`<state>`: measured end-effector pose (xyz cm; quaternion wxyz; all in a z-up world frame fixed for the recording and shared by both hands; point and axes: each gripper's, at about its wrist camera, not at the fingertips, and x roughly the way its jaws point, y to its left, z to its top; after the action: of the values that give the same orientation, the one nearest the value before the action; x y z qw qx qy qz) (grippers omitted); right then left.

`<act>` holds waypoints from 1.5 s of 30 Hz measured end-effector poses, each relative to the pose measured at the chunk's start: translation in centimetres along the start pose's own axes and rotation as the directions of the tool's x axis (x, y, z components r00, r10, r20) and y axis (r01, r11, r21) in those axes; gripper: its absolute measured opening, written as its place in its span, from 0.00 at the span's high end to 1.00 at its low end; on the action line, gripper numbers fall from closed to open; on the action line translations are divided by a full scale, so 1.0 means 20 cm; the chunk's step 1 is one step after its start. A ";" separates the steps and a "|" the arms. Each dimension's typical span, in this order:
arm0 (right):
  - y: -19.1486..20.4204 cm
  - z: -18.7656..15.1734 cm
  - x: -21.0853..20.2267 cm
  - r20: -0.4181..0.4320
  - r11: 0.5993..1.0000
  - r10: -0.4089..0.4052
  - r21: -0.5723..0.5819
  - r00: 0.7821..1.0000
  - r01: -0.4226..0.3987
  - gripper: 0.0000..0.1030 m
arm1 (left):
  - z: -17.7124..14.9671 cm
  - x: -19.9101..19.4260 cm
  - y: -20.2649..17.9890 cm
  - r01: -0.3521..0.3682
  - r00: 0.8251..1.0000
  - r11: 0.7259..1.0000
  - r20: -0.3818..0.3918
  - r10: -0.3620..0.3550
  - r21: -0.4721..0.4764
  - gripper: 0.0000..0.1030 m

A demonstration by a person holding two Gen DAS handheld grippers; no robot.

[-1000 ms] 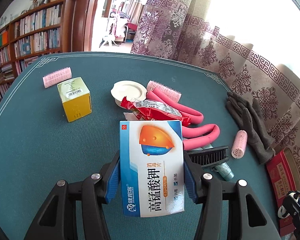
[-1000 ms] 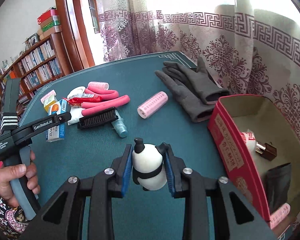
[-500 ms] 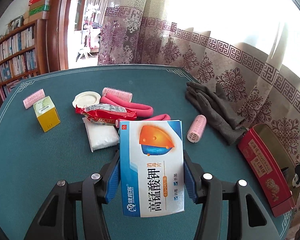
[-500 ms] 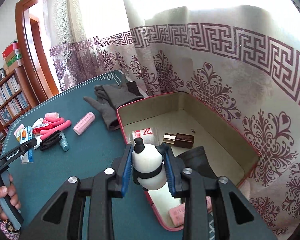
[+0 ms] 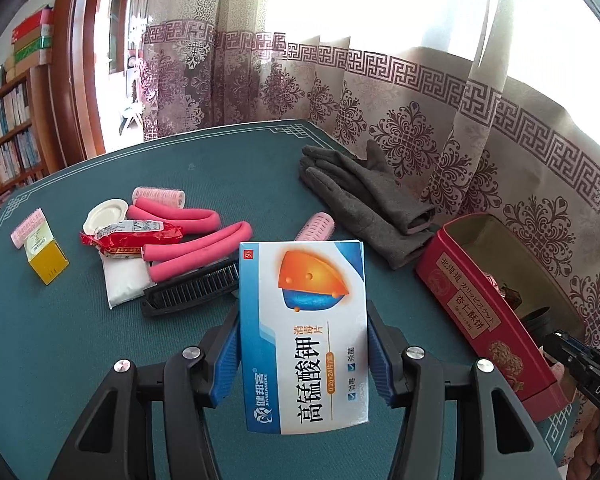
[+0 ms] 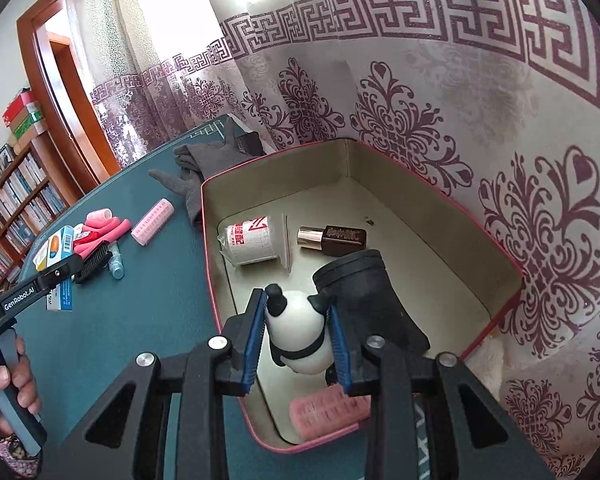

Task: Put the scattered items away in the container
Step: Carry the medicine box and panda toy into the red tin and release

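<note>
Both loads now at the red tin.
Your right gripper (image 6: 296,336), clenched on the panda figure (image 6: 298,334), has swung from the table to above the red tin (image 6: 500,312); release next. Your left gripper (image 5: 303,350), grasping the medicine box (image 5: 303,332), has moved nearer, just beside the tin.

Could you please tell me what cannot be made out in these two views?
- Left wrist view: the tin's inside is mostly hidden by its near wall.
- Right wrist view: the pink roller in the tin is partly hidden by the right gripper holding the panda.
- Left wrist view: the brush is partly behind the blue box.
</note>
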<state>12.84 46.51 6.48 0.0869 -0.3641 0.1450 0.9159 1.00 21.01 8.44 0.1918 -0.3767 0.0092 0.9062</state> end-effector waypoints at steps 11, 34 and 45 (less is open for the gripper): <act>-0.11 -0.02 -0.08 0.097 0.997 0.022 -0.074 0.995 -0.014 0.54 | 0.10 0.07 -0.44 0.146 0.988 0.984 -0.057 -0.140 0.103 0.45; -0.16 -0.07 -0.09 0.111 0.999 0.023 -0.048 0.994 -0.018 0.41 | 0.12 0.19 -0.79 0.270 0.960 0.954 -0.114 -0.256 0.130 0.20; -0.15 -0.07 -0.09 0.110 1.000 -0.003 -0.029 0.994 0.006 0.35 | 0.06 0.23 -0.58 0.188 0.976 0.981 -0.125 -0.180 0.052 0.20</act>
<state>15.85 48.69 6.17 0.0916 -0.3145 0.1257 0.9365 1.37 33.42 7.62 0.2858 -0.4234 0.0145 0.8596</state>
